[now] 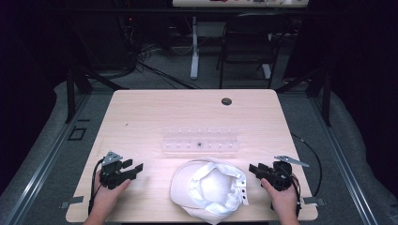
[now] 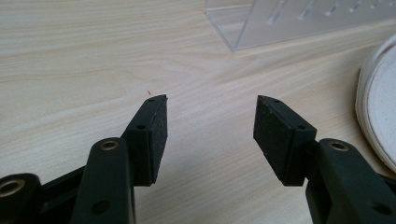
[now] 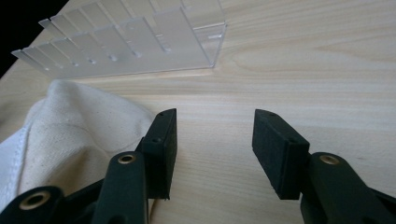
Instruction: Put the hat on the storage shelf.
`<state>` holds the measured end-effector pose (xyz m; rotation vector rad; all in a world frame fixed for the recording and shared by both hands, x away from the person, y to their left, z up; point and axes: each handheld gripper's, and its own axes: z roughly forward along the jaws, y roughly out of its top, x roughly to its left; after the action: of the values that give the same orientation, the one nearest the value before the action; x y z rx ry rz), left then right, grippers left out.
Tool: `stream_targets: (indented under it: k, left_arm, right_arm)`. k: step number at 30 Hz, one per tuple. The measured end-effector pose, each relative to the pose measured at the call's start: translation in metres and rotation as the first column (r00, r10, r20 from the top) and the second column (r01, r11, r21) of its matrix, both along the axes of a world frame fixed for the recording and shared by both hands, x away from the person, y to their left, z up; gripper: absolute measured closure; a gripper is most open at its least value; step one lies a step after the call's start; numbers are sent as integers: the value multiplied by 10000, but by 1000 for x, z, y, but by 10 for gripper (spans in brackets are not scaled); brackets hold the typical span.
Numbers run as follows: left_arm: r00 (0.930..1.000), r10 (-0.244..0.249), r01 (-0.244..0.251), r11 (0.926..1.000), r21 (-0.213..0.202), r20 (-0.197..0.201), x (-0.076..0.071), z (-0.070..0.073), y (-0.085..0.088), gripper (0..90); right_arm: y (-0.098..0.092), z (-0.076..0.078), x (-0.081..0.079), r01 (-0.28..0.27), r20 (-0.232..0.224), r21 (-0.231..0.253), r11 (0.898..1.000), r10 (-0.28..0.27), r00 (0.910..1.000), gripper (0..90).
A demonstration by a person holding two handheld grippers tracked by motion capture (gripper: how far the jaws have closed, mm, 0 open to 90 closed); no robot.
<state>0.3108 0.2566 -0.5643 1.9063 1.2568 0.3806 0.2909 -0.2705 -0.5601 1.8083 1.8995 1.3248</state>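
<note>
High view: the person's 2 forearms come in from the bottom edge, each hand wrapped around a gripper that rests low over the wooden table. The left gripper sits near the table's front left, its jaws pointing right and slightly away from the person, toward the middle of the table. The right gripper sits near the front right, its jaws pointing left, so the 2 face each other across the white cap.

The cap lies upside down between them at the front middle of the table, its hollow facing up. Its brim is at the left, toward the left gripper, and its back strap with small holes at the right, toward the right gripper; its long axis runs left to right, along the table's front edge. Neither gripper touches it in this view; a strip of bare wood shows on each side.

Left gripper view: the left gripper has its jaws wide apart with only wood between them, and the cap's rounded rim lies off to the right, beyond the right-hand jaw.

Right gripper view: the right gripper likewise stands open and empty; the cap's cloth lies just beside its left-hand jaw, whether touching I cannot tell.

A clear plastic rack lies just behind the cap, lengthwise left to right.
</note>
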Motion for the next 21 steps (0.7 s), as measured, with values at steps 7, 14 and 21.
stream_targets:
  k: [7, 14, 21]
  left_arm:
    - [9992, -362, 359, 9991, 215, 140, -2, 0, -7, 448]
    - [9986, -508, 505, 9984, 267, 118, -4, 0, -10, 449]
    - [9983, -562, 559, 9980, 305, 120, -4, 2, -12, 448]
  right_arm:
    - [-1, -2, 1, 83, -102, 88, 9999, -82, 9999, 513]
    - [-1, 0, -1, -64, -294, 365, 9993, 75, 9995, 500]
    - [0, 5, -4, -80, -422, 320, 9995, 93, 9991, 483]
